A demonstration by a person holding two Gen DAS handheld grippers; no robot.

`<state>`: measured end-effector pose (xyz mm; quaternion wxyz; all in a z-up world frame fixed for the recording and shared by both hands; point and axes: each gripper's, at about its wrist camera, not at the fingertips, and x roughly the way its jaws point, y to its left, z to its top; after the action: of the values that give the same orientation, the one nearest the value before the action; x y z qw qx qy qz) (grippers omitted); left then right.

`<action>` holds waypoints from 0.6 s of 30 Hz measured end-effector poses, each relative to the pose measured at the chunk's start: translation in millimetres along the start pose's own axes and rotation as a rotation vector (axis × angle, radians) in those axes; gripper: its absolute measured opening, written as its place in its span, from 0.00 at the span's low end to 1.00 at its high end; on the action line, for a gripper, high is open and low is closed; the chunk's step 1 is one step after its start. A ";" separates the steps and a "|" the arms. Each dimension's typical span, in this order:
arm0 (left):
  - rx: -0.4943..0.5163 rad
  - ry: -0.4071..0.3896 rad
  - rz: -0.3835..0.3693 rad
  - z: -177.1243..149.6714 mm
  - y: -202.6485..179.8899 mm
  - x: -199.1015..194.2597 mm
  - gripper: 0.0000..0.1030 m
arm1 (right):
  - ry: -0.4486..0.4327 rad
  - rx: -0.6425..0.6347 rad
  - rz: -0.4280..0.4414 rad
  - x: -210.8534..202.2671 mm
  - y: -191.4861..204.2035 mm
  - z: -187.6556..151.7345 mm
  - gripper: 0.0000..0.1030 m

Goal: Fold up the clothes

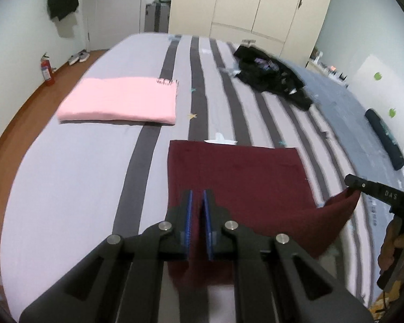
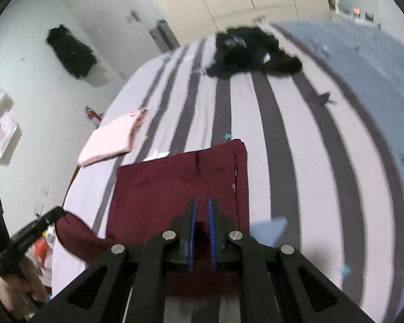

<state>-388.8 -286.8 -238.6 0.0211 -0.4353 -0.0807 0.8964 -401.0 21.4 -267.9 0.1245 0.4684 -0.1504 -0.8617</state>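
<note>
A maroon garment (image 1: 237, 172) lies flat on the striped bed (image 1: 80, 175), with its near edge lifted off the sheet. My left gripper (image 1: 198, 197) is shut on the near left corner, and maroon cloth shows between the blue pads. My right gripper (image 2: 202, 206) is shut on the near right corner in the same way. In the left wrist view the right gripper (image 1: 351, 184) pinches a raised maroon corner at the far right. In the right wrist view the left gripper (image 2: 58, 212) holds the other corner at the lower left, with the maroon garment (image 2: 175, 183) spread ahead.
A folded pink garment (image 1: 118, 99) lies on the bed's left side. A pile of black clothes (image 1: 269, 72) sits farther back. A dark blue roll (image 1: 385, 137) rests at the right. A fire extinguisher (image 1: 47, 70) stands on the floor, and a wardrobe (image 1: 256, 5) stands behind the bed.
</note>
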 end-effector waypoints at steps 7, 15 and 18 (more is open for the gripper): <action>-0.147 0.030 -0.019 23.3 27.6 43.4 0.09 | 0.027 0.026 0.000 48.6 -22.9 39.6 0.16; -0.128 0.084 -0.129 -10.9 30.5 40.7 0.54 | 0.059 -0.002 0.071 17.1 -31.0 -0.5 0.40; -0.087 0.108 -0.159 -16.0 25.2 51.0 0.54 | 0.116 0.002 0.089 27.3 -35.1 -18.7 0.40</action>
<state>-407.1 -304.1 -292.0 0.0776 -0.4759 -0.1528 0.8626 -402.2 41.5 -311.8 0.1709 0.5105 -0.1644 -0.8265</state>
